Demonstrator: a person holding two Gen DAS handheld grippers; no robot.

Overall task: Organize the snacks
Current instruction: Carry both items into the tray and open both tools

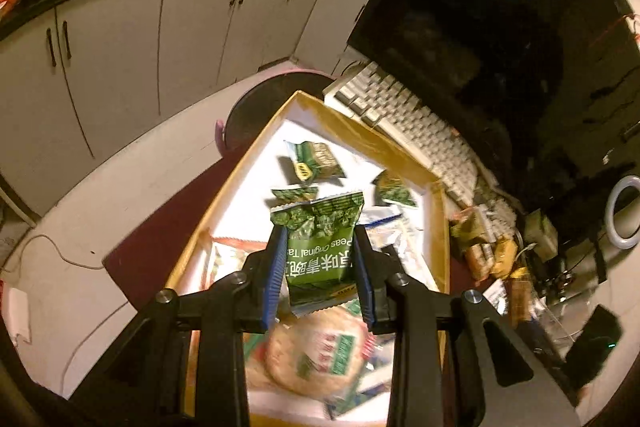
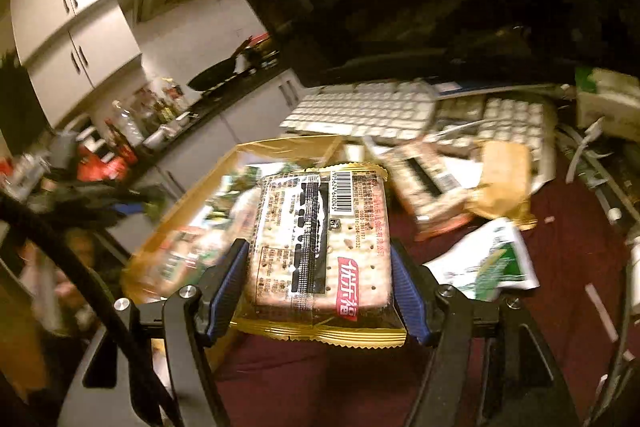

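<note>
left wrist: crinkly green foil pea packet (image 1: 320, 247) w/ serrated ends.

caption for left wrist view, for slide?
Left gripper clamps a green foil pea packet above the gold-rimmed cardboard snack box.

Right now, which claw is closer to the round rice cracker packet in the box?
Left. The left claw hangs just over the round rice cracker packet; the right claw is outside the box.
</note>
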